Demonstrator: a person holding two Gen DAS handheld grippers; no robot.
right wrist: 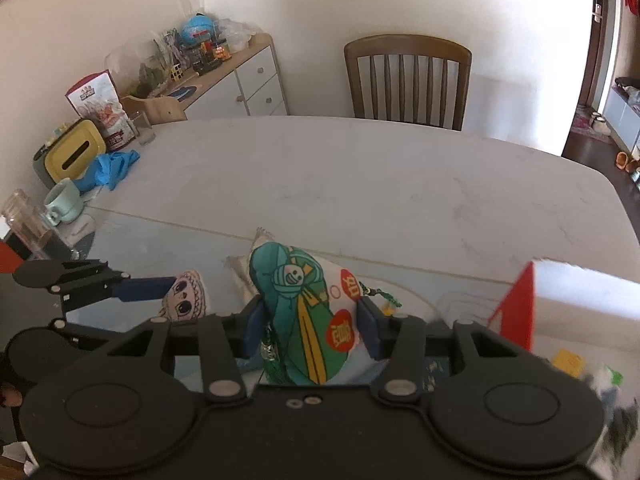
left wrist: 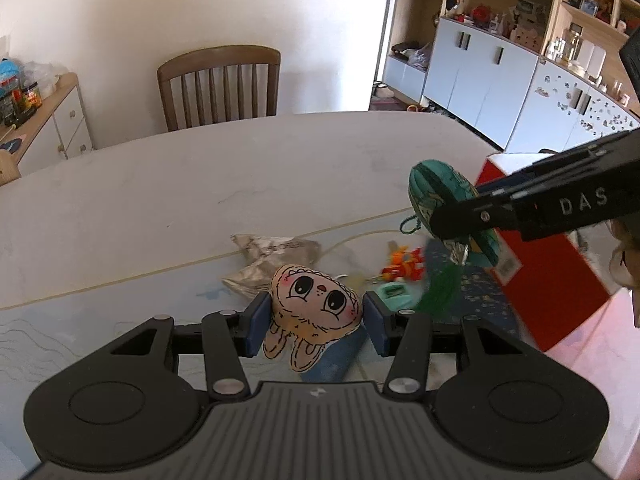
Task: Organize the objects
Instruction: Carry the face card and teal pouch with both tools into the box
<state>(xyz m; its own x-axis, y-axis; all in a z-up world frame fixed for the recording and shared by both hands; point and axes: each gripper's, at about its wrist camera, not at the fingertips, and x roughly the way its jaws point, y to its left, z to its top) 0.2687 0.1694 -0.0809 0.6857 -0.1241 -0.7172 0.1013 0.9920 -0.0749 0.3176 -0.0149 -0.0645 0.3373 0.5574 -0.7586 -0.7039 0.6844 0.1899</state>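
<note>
The left gripper [left wrist: 315,314] has its blue pads closed about halfway onto a small flat plush charm with a cartoon rabbit face [left wrist: 314,306], pinched at the two sides of its head, above the table. The charm looks light and soft, so a hold across the middle is enough; the ears hang loose below. Under it lie a crumpled silver foil wrapper [left wrist: 272,258] and a small orange toy [left wrist: 402,266], on the pale marble-like table [left wrist: 240,176].

To the right, the right gripper [right wrist: 310,322] is also about half closed, on a stuffed green and white fabric pouch with red round labels [right wrist: 308,316]. The pouch is cushion-like, with a green tassel [left wrist: 440,284] that may catch. A red and white cardboard box [left wrist: 556,280] stands just beside it, at the right edge. The far half of the table is free, with a wooden chair [left wrist: 219,84] behind it.
</note>
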